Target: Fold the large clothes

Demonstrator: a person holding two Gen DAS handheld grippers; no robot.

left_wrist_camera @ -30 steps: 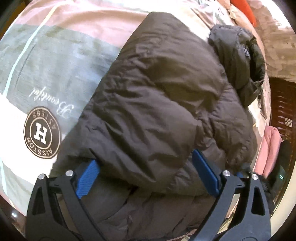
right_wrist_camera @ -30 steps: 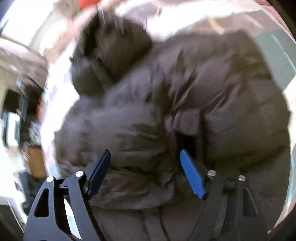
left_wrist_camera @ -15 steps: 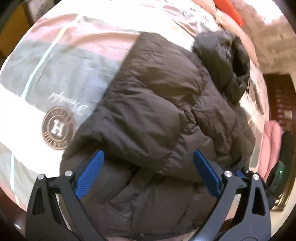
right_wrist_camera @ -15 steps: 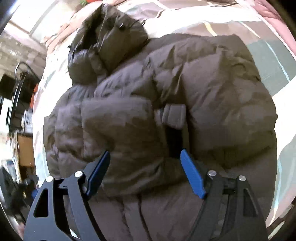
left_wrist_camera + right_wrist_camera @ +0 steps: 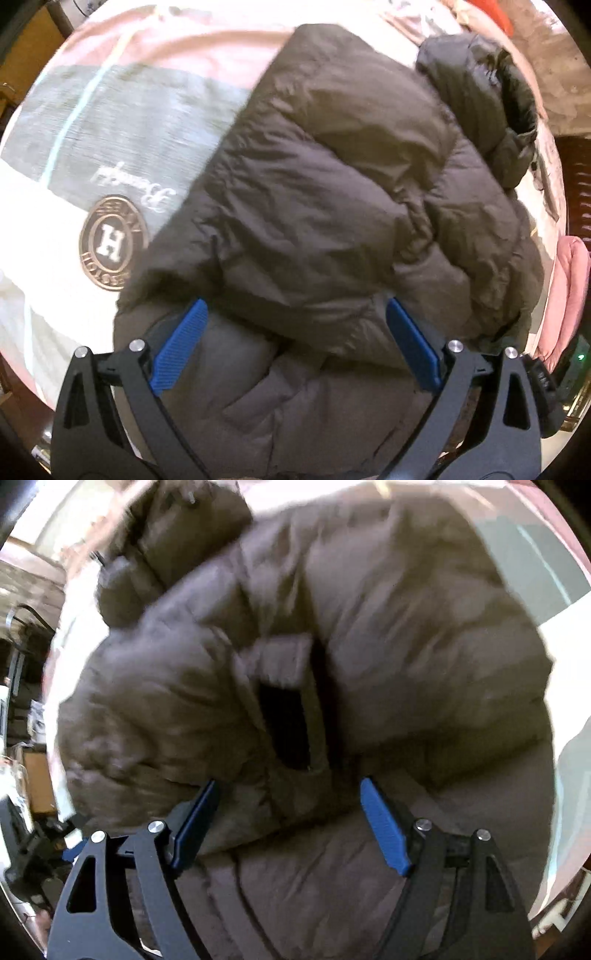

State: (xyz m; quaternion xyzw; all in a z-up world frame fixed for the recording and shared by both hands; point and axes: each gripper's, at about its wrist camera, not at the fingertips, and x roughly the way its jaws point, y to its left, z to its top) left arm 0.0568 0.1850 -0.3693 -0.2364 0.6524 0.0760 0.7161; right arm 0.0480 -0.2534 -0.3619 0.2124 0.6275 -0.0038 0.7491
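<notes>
I am holding my left hand-held gripper (image 5: 295,347) spread wide above the near part of a dark brown puffer jacket (image 5: 332,206), its blue pads (image 5: 181,343) pinching nothing. The jacket is lying on a bed, on a bedspread (image 5: 92,122) with pink, grey and white bands and a round H emblem (image 5: 112,242) just left of the jacket. Its hood (image 5: 484,110) is lying at the far end, and both sleeves are folded across the body. My right hand-held gripper (image 5: 288,823) is also standing spread over the jacket's near part, nothing between its pads, with a dark sleeve opening (image 5: 284,727) just beyond them. A pink garment (image 5: 565,299) is sitting at the right edge.
</notes>
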